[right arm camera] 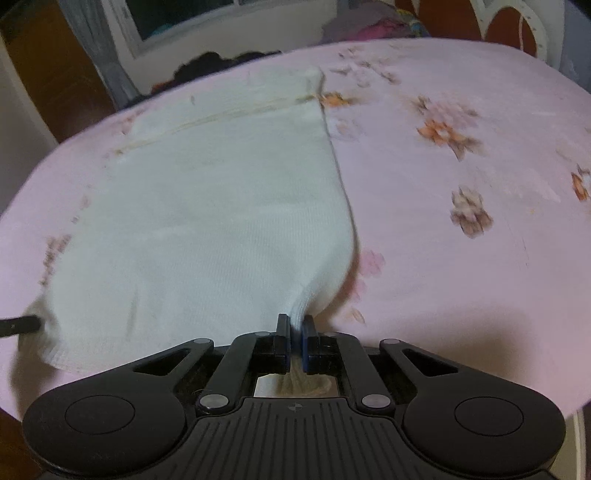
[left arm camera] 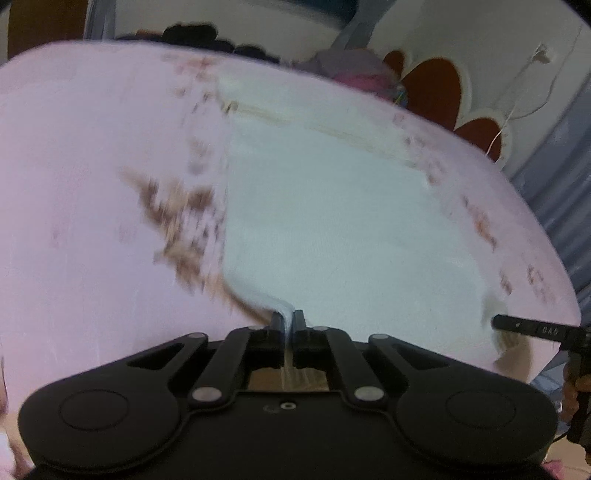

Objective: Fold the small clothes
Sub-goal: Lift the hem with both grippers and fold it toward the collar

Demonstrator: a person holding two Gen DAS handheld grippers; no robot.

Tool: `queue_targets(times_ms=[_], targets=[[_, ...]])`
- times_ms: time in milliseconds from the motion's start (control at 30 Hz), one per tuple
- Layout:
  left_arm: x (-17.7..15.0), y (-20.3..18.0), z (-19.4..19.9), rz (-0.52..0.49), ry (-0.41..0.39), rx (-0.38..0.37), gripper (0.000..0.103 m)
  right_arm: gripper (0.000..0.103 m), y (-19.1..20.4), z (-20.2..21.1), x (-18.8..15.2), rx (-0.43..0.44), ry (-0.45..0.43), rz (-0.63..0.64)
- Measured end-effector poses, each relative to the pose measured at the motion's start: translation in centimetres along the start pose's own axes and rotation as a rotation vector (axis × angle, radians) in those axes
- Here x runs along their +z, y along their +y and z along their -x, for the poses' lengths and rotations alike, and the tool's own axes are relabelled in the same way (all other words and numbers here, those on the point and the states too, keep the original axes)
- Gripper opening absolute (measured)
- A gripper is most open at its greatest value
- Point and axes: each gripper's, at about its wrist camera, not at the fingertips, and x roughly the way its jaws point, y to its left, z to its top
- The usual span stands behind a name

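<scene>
White knit garment [right arm camera: 207,206] flat on pink floral-print surface [right arm camera: 461,258], long axis near-to-far. Left gripper [left arm camera: 287,320], right gripper [right arm camera: 294,325]: jaws clamped on near corners.

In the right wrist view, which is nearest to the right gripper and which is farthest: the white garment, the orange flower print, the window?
1. White garment: pinched in the right gripper, at its near corner.
2. Orange flower print: on the pink sheet, farther out, to the right.
3. Window: beyond the bed, top left.
</scene>
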Motion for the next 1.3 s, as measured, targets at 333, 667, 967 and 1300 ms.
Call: queue_targets(times_ms=[333,667,967,1300], targets=[[7.7,-1.8,-0.5,-0.052,-0.133,-0.015,0.003,0.005,1.1,0.1,7.3,0.070,-0.121,0.001],[15.0,-0.7,-4.8,-0.007,-0.195,0.017,0.003,0.005,0.6,-3.9,16.2,0.094,-0.202,-0.031],[19.8,0.7,-9.7,0.038,-0.189,0.042,0.003,0.005,-0.3,-9.7,22.0,0.088,-0.207,-0.066],[24.9,2.4,-14.0,0.106,-0.212,0.084,0.003,0.005,-1.1,-14.6,27.6,0.093,-0.222,-0.113]])
